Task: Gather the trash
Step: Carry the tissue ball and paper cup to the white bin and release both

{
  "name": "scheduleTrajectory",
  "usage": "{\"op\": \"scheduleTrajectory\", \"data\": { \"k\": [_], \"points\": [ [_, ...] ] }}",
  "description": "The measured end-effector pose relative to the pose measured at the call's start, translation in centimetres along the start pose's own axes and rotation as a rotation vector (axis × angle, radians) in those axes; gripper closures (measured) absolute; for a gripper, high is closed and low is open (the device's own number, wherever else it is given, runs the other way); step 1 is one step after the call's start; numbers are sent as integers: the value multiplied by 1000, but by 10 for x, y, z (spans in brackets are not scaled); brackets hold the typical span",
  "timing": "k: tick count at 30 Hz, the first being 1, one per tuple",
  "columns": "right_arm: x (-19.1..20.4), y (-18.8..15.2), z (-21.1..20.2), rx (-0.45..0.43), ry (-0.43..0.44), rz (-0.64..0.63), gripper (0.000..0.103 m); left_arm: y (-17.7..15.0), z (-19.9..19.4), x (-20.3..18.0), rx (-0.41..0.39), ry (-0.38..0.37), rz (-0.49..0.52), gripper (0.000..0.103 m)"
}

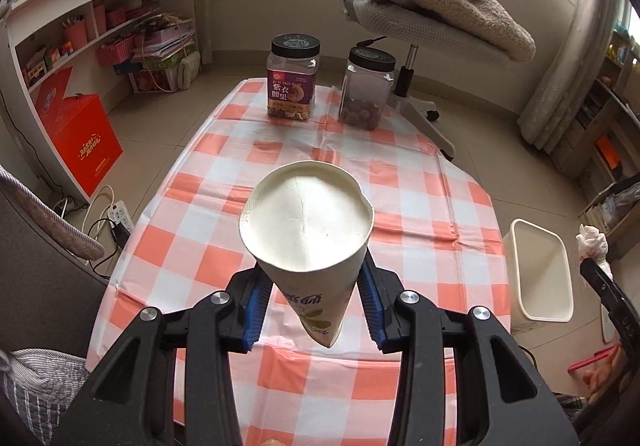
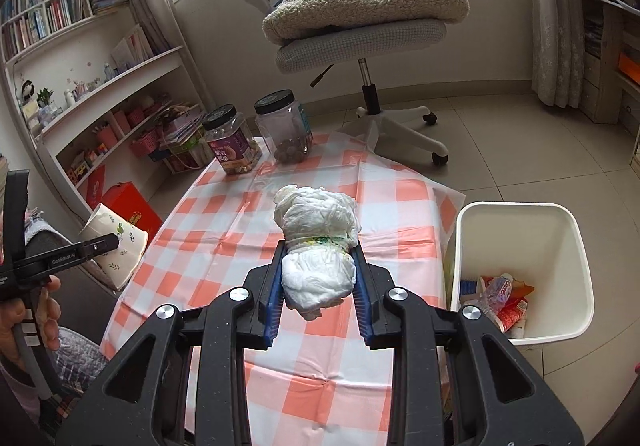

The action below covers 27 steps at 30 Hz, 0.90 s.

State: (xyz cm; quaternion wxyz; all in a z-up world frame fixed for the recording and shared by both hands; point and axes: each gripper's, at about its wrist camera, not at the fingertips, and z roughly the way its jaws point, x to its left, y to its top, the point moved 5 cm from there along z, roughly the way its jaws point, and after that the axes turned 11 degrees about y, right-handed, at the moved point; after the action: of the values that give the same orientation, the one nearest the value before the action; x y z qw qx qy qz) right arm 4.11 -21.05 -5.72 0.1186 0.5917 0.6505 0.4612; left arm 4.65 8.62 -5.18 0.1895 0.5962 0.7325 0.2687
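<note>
A table under an orange-and-white checked plastic cloth (image 1: 420, 214) fills the middle of both wrist views. The left gripper (image 1: 314, 302), black with blue pads, pinches a crushed white paper cup (image 1: 306, 222) printed with green leaves, lifted clear above the cloth with its open mouth facing the camera. The right gripper (image 2: 318, 286) is clamped on a wadded white tissue bundle (image 2: 318, 238), also held off the table. A white rectangular plastic bin (image 2: 576, 246) stands on the floor just beside the table's edge, at about three o'clock from the right gripper; it already holds a crumpled clear bottle and red wrappers (image 2: 504, 302). At twelve o'clock, on the table's far end, stand two clear plastic jars with black lids (image 1: 294, 78), one labelled purple, the other holding dark round nuts; these look like kept goods rather than rubbish. Judging by this, most trash is gathered: both held pieces have yet to be carried over the bin and dropped, and no other litter shows on the cloth.
</note>
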Motion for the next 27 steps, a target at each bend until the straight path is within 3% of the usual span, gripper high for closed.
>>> {"op": "scheduleTrajectory", "data": {
  "k": [7, 12, 20, 22, 25, 27],
  "points": [
    [-46, 1, -18, -26, -102, 46, 75, -16, 17, -47, 26, -46, 52, 62],
    [-90, 10, -28, -24, -232, 72, 75, -15, 25, -79, 29, -63, 102, 62],
    [-176, 25, -45, -6, -386, 234, 73, -14, 33, -135, 55, -145, 115, 62],
    [-188, 24, -48, 4, -415, 261, 68, -15, 35, -152, 62, -170, 120, 62],
    [-199, 26, -61, -30, -495, 273, 31, -16, 33, -181, 55, -215, 146, 62],
    [-205, 27, -73, -55, -543, 263, 24, -16, 28, -201, 37, -244, 170, 62]
  ]
}}
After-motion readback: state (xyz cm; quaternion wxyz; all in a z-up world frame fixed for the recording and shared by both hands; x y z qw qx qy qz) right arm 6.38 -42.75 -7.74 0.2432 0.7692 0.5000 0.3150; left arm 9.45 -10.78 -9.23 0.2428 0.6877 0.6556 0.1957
